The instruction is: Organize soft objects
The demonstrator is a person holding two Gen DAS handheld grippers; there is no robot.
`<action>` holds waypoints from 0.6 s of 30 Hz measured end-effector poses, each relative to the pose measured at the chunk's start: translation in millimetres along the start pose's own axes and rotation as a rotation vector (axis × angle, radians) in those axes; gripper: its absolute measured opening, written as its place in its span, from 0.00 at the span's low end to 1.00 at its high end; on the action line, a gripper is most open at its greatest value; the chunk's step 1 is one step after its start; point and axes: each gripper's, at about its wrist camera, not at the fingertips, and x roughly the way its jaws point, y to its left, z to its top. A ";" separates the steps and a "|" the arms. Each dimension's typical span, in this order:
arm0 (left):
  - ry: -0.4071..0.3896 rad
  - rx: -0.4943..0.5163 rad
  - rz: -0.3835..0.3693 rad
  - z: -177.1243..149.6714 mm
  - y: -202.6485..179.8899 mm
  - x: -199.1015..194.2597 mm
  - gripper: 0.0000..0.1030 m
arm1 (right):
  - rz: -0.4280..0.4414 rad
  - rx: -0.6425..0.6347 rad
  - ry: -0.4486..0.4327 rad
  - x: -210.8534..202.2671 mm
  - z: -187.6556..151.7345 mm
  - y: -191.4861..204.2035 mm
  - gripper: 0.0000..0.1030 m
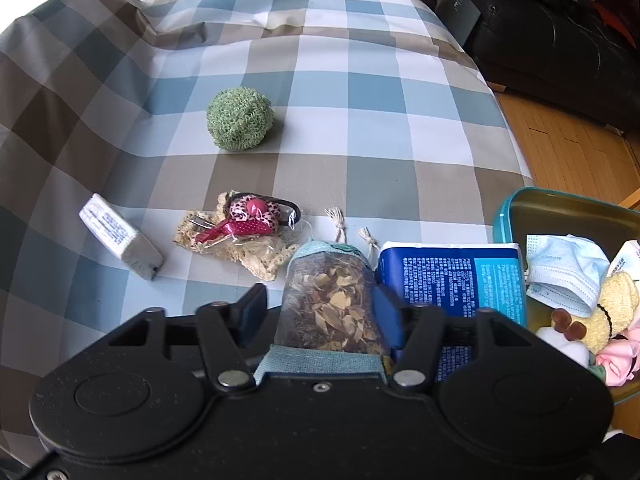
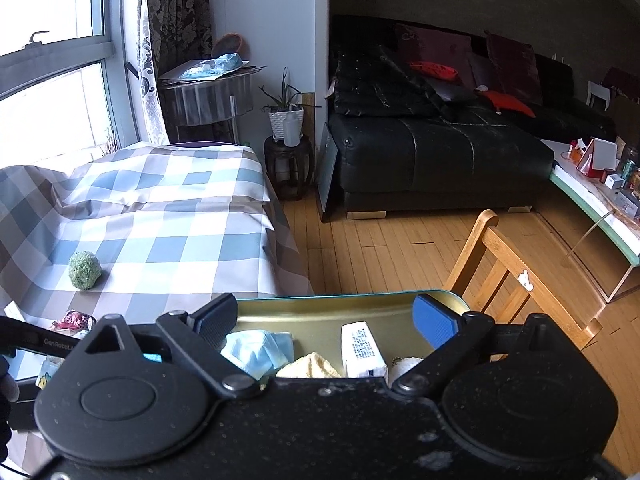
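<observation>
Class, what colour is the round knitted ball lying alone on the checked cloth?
Green; the ball shows best in the left wrist view.

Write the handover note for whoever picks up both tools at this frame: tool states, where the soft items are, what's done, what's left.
Left tool: jaws around the herb sachet on the checked cloth; grip unconfirmed.
Right tool: open, empty, over the tin.
Done: face mask, plush toy, small white pack in the tin.
Left: sachet, blue tissue pack, hair tie on its crochet pad, green scrubber ball, white packet.
</observation>
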 end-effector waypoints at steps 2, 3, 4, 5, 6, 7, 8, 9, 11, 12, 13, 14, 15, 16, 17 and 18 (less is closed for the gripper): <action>0.019 -0.017 -0.028 1.1 1.8 2.8 0.40 | 0.003 0.003 0.000 0.2 0.8 -0.4 0.92; 0.015 -0.010 -0.025 0.8 1.0 2.9 0.38 | 0.004 0.004 0.000 0.4 0.9 -0.1 0.92; 0.008 -0.002 -0.027 0.2 -0.1 2.3 0.32 | 0.006 0.003 0.000 0.5 0.7 0.0 0.92; 0.003 -0.001 -0.032 -0.2 -0.5 1.5 0.31 | 0.006 0.002 0.001 0.3 0.6 0.1 0.92; -0.004 0.001 -0.032 -0.4 -0.8 0.3 0.29 | 0.006 0.000 0.001 0.1 0.5 0.1 0.92; -0.012 0.005 -0.033 -0.2 -1.1 -1.2 0.27 | 0.005 0.000 0.002 0.3 0.8 0.1 0.92; -0.023 0.009 -0.034 0.7 -1.3 -4.0 0.27 | 0.006 0.001 0.002 0.5 1.1 -0.3 0.92; -0.034 0.011 -0.036 1.3 -1.3 -7.1 0.26 | 0.007 0.002 0.001 0.3 1.4 -0.4 0.92; -0.060 0.022 -0.041 2.6 -1.7 -16.6 0.26 | 0.010 0.006 -0.001 -0.5 2.0 -0.6 0.92; -0.075 0.028 -0.040 2.9 -1.9 -22.6 0.26 | 0.011 0.007 -0.003 -1.3 1.8 -1.1 0.92; -0.088 0.035 -0.039 3.1 -2.4 -29.0 0.26 | 0.010 0.009 -0.003 -1.4 1.8 -1.5 0.92; -0.098 0.038 -0.042 2.7 -2.3 -35.5 0.26 | 0.010 0.010 -0.003 -1.6 1.7 -2.1 0.92; -0.105 0.040 -0.050 2.0 -1.8 -41.6 0.26 | 0.010 0.014 -0.003 -1.6 1.8 -2.8 0.92; -0.111 0.041 -0.062 0.7 -1.1 -48.3 0.26 | 0.010 0.019 -0.003 -1.4 1.4 -3.6 0.92; -0.117 0.044 -0.074 -1.0 -0.2 -55.5 0.26 | 0.012 0.024 -0.002 -1.6 1.6 -4.6 0.92; -0.123 0.047 -0.082 -3.4 0.5 -62.2 0.26 | 0.015 0.031 -0.002 -1.9 1.8 -5.9 0.92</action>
